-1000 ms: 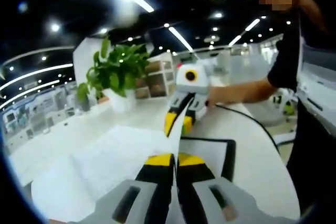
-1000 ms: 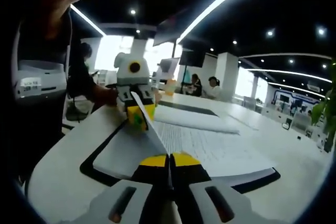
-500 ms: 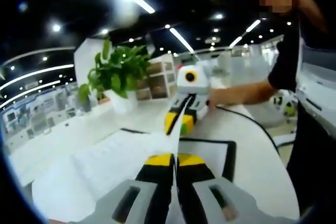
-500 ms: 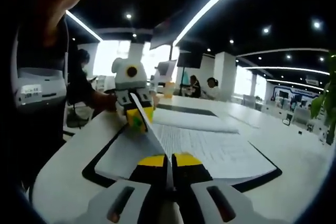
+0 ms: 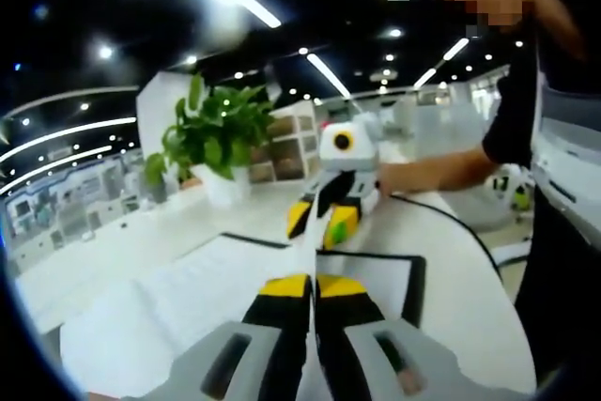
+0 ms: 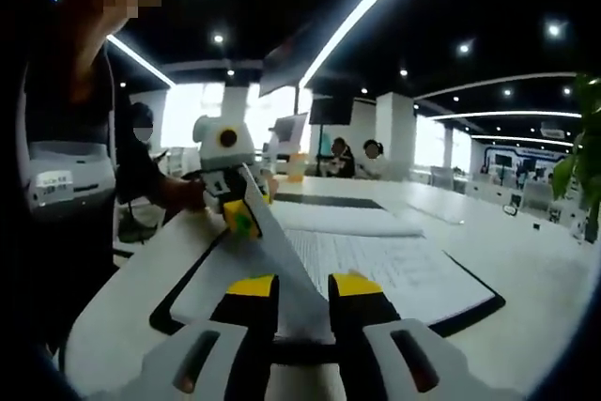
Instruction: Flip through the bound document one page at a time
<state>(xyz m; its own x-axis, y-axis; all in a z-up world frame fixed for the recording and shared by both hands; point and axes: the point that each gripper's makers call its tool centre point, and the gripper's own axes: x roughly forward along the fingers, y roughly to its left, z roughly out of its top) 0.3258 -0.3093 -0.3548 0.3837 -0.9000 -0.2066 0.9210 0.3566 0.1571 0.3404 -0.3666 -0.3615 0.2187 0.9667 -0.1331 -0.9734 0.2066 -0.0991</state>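
Observation:
The bound document lies open on a white table, white printed pages over a black cover. One page stands up on edge from the document. My left gripper is shut on that page's edge, and it also appears across the table as the left gripper. My right gripper is open, its yellow-tipped jaws standing apart on either side of the page without pressing it. Seen from the left gripper view, the right gripper also has a gap between its jaws.
A potted plant stands at the table's far side. A person's arm and a black cable run along the table edge. Other people sit at a distant table. Turned pages lie flat on the far side of the spine.
My right gripper's jaws have opened and let go of the upright page. My left gripper stays shut on it. Both views have shifted slightly.

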